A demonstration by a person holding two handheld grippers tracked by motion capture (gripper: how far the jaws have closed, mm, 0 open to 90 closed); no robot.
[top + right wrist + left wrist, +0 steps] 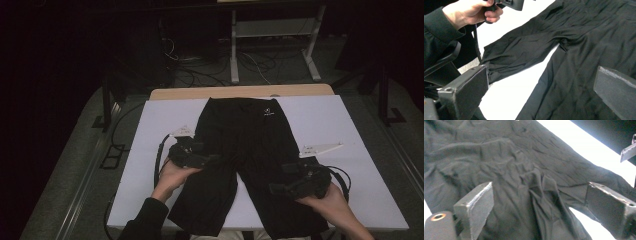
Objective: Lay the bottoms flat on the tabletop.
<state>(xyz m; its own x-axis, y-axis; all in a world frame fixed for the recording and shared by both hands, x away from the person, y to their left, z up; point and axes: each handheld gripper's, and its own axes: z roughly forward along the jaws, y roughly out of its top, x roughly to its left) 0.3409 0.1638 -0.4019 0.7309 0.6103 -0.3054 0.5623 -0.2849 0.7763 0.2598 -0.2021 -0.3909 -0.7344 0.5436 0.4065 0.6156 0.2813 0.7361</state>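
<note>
Now we hold our left gripper (pixel 212 159) over the left leg of the black shorts (pixel 247 150), jaws spread wide with nothing between them, so the cloth lies free and flat on the white table (pixel 155 130). The shorts lie spread out, waistband at the far edge and hems hanging over the near one, probably laid out for folding. Bare table flanks both sides, leaving room to move. Our right gripper (pixel 275 189) hangs over the right leg, likewise gaping and holding nothing.
</note>
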